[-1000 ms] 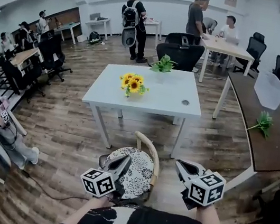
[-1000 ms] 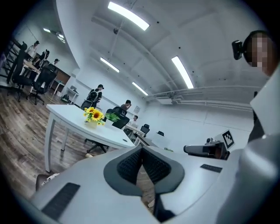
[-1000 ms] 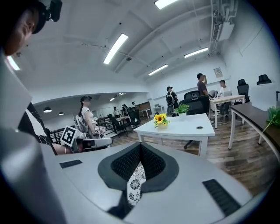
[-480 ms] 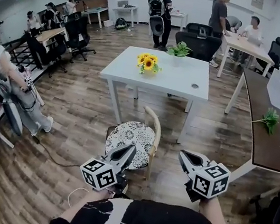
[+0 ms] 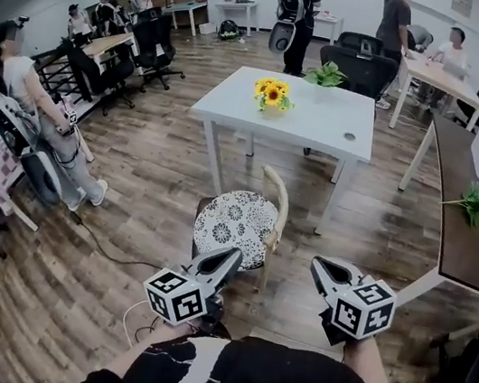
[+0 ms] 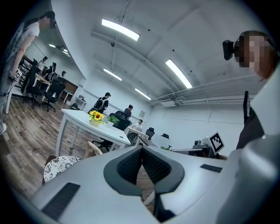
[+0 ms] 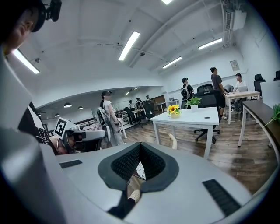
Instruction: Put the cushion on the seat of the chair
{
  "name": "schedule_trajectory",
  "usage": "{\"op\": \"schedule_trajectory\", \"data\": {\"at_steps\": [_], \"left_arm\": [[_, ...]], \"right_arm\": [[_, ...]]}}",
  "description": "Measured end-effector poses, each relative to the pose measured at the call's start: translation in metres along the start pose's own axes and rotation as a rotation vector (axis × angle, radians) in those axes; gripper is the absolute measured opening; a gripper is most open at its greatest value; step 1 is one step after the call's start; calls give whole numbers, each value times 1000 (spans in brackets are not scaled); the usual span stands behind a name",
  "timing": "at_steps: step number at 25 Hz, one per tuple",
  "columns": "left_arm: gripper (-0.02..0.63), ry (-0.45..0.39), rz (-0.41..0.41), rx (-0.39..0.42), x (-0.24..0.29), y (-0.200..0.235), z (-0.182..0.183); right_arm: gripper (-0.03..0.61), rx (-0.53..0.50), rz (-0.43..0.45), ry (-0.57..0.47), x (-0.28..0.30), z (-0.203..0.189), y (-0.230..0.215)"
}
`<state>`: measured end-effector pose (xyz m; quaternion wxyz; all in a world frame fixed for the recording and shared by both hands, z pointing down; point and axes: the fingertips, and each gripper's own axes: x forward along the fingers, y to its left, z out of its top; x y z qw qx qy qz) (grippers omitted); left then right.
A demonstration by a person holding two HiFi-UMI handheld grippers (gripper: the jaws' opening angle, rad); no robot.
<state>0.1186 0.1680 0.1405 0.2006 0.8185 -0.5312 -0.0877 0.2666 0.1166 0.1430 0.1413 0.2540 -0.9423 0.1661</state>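
The cushion (image 5: 235,227) lay flat on the seat of the chair (image 5: 276,203), so the placing step looked done. The left gripper (image 5: 229,259) and right gripper (image 5: 320,266) hung near the chair, on its side away from the table (image 5: 323,132). Both had jaws pressed together on nothing, as far as the right's tips showed. The next move called only for keeping clear of the chair.

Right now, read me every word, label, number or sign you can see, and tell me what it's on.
No readable text anywhere in these views.
Left gripper and right gripper: black-and-white square marker patterns only, no letters or numbers.
Small framed wall sign: too small to read.
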Motion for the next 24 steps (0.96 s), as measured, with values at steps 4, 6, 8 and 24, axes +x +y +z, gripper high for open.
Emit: {"op": "schedule_trajectory", "data": {"at_steps": [4, 6, 8, 24], "left_arm": [[14, 0, 7, -5, -8, -5, -4], [14, -1, 11, -6, -10, -7, -6], [14, -3, 15, -9, -11, -8, -7], [14, 7, -16, 14, -10, -24, -16]], "right_arm": [[15, -2, 4, 11, -3, -7, 5], [15, -3, 5, 15, -6, -9, 5], [15, -2, 6, 15, -8, -11, 6], [15, 3, 0, 7, -21, -22, 10]]}}
